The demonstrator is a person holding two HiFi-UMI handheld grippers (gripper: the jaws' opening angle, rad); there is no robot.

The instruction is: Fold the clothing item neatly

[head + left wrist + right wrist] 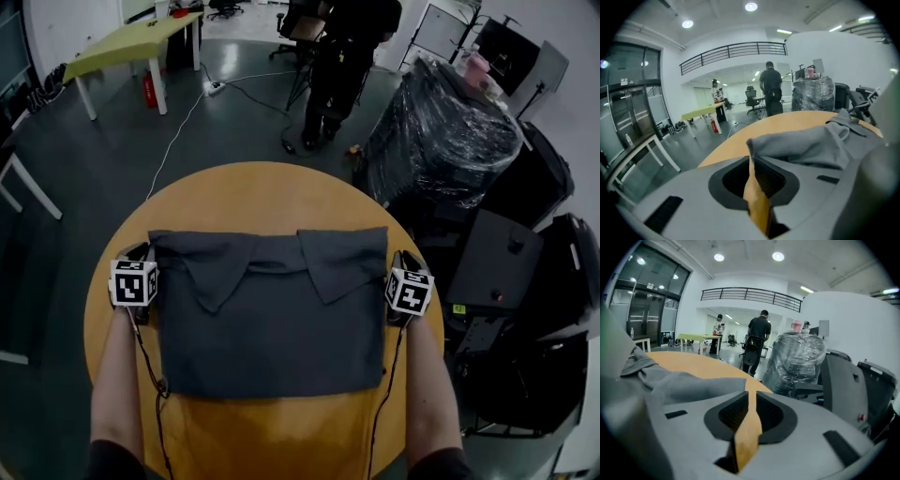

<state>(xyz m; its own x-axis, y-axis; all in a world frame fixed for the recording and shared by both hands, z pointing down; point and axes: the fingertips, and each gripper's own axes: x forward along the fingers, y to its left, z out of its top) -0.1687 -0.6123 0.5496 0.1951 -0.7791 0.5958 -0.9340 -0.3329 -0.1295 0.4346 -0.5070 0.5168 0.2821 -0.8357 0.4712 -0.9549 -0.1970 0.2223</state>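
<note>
With one fold laid, the shirt (272,319) lies flat on the desk (262,192) between my left tongs (751,158) and right tongs (750,395), both barely parted and empty; next, I reckon, regrip and fold again.

Open-plan office and lab hall

A railed gallery (733,49) runs above a white hall with ceiling spots (778,256) and glass walls (651,310). On the dark floor stand a green table (131,42), office chairs (751,98), a film-wrapped stack (441,131) and black cases (506,253). A cable (178,131) trails across it, and a person (342,66) stands beyond a round wooden table (262,192).
</note>
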